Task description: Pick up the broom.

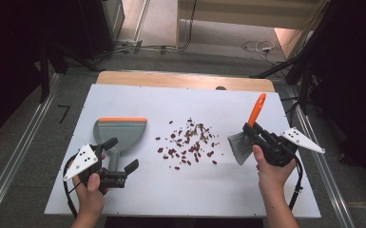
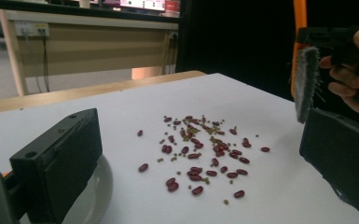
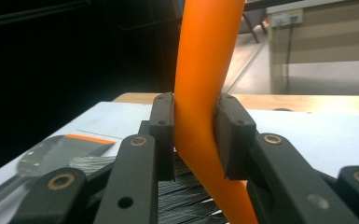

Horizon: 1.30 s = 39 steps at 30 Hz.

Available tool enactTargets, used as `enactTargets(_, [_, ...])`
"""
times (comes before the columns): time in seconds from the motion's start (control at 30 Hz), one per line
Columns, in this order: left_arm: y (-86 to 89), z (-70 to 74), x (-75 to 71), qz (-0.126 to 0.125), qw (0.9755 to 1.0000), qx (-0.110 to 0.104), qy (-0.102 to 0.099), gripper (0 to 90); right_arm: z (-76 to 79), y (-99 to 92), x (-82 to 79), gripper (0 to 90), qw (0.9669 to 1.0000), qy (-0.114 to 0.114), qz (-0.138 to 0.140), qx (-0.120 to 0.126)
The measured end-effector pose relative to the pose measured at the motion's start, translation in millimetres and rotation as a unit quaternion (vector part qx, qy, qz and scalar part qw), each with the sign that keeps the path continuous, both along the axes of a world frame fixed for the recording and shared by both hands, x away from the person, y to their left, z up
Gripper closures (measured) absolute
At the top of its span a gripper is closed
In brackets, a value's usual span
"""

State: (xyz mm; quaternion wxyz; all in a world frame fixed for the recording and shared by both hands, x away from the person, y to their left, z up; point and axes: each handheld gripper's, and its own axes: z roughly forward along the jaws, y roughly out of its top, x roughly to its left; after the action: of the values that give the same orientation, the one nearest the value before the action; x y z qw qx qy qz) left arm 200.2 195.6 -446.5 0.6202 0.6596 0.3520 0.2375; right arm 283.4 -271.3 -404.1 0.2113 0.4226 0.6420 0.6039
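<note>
High view is showing the right gripper (image 1: 253,132) clamping the orange-handled brush (image 1: 248,135) just right of the scattered beans (image 1: 188,142), while the left gripper (image 1: 123,154) is straddling the grey dustpan (image 1: 120,133) handle, jaws spread wide.

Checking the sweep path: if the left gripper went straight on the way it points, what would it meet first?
Probably the scattered beans: they lie ahead between the open left gripper and the brush. Depth is uncertain.
</note>
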Motion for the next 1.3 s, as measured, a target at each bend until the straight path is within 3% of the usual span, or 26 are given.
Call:
enactTargets(0.27, [-16.1, 5.1, -2.6, -0.022, 0.9998, 0.003, -0.003, 0.2, 4.7, 28.2, -10.6, 69.1, 0.9993, -0.009, 0.035, 0.003])
enactTargets(0.37, [-21.1, 6.9, -3.6, -0.019, 0.9998, 0.003, -0.004, 0.2, 7.4, 37.3, -15.1, 69.1, 0.9989, -0.015, 0.044, 0.005])
enactTargets(0.43, [-25.1, 8.6, -3.1, -0.043, 0.9991, 0.002, -0.001, 0.3, 9.2, 42.8, -17.7, 69.1, 0.9984, -0.017, 0.053, 0.007])
enactTargets(0.57, [-35.9, 11.2, -3.8, -0.068, 0.9977, -0.004, 0.006, 1.5, 11.0, 53.3, -22.5, 69.1, 0.9976, -0.022, 0.066, 0.005])
enactTargets(0.77, [-52.5, 15.1, -5.7, -0.082, 0.9966, -0.005, 0.008, 1.9, 11.2, 68.7, -29.5, 69.1, 0.9963, -0.023, 0.082, 0.005])
enactTargets(1.3, [-92.7, 14.7, -6.0, -0.115, 0.9927, 0.004, 0.036, 2.7, 14.9, 100.8, -51.4, 69.1, 0.992, -0.038, 0.12, 0.007])
